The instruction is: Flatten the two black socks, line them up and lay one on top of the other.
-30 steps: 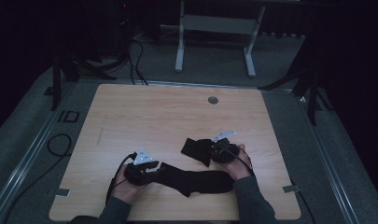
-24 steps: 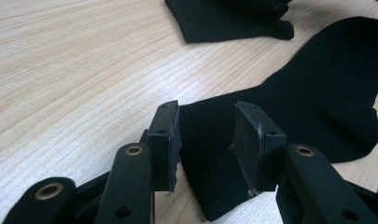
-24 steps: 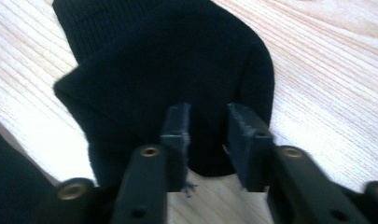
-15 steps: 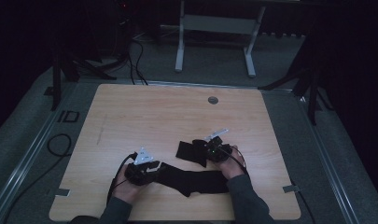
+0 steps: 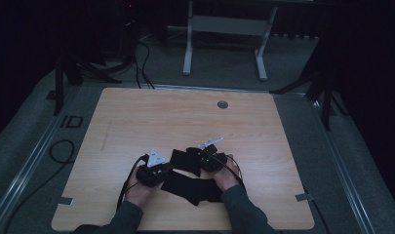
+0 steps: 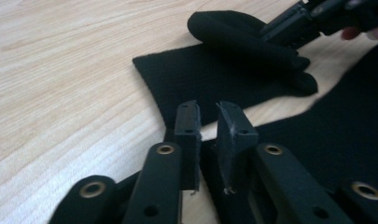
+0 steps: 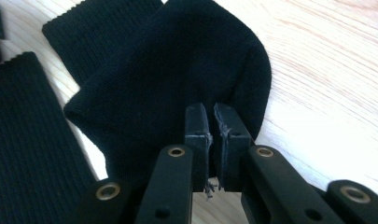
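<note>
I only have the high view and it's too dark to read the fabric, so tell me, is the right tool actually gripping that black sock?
Observer: Yes. In the right gripper view the right tool has its jaws closed on the rounded toe end of the black sock, which is folded back over its own ribbed cuff.
Operator: And the left tool?
Observer: In the left gripper view the left tool shows a narrow gap between its jaws, low by the edge of a second black sock. I cannot tell whether it pinches any fabric.
</note>
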